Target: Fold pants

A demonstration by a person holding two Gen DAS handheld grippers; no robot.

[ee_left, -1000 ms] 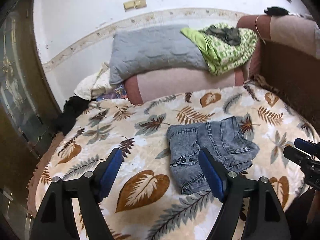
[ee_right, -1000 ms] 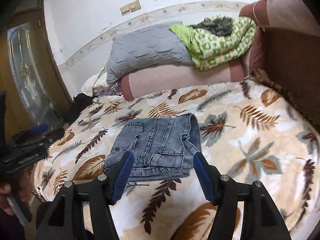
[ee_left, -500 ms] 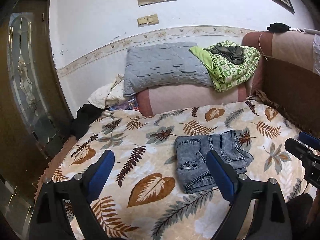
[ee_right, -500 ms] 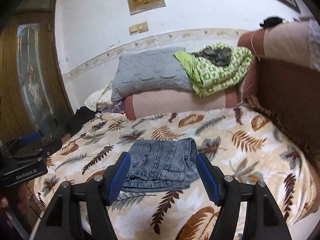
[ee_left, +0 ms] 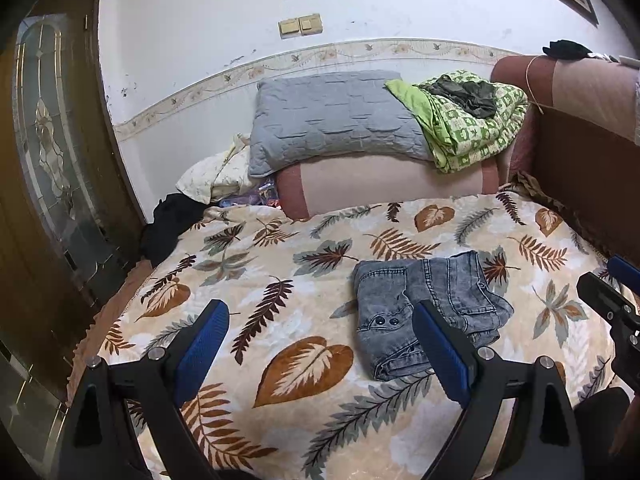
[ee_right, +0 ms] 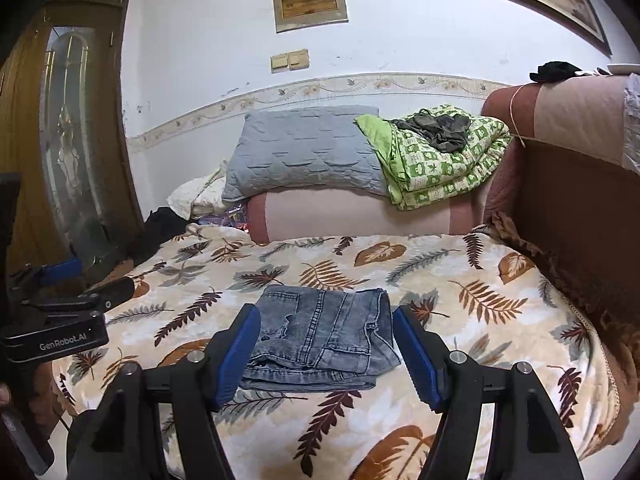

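Lying folded on blanket (ee_right: 500, 344), jeans (ee_right: 320, 332), left tongs (ee_left: 320, 344) blocking part, right tongs (ee_right: 326, 344), both apart, empty.

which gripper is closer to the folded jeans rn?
Right, probably. The right gripper frames the folded jeans between open fingers; the left gripper is open, off to their left side.

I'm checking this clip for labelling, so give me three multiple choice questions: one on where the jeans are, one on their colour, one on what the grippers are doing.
1. Where do the jeans lie?
A. on the leaf-print blanket
B. on the grey pillow
C. on the floor

2. What colour are the jeans?
A. black
B. faded grey-blue
C. green

3. What state are the left gripper and right gripper in?
A. both clamped on denim
B. one holding a leg
C. both open, holding nothing

Answers: 1 A, leaf print surrounds them; 2 B, washed denim; 3 C, both jaws spread and empty.
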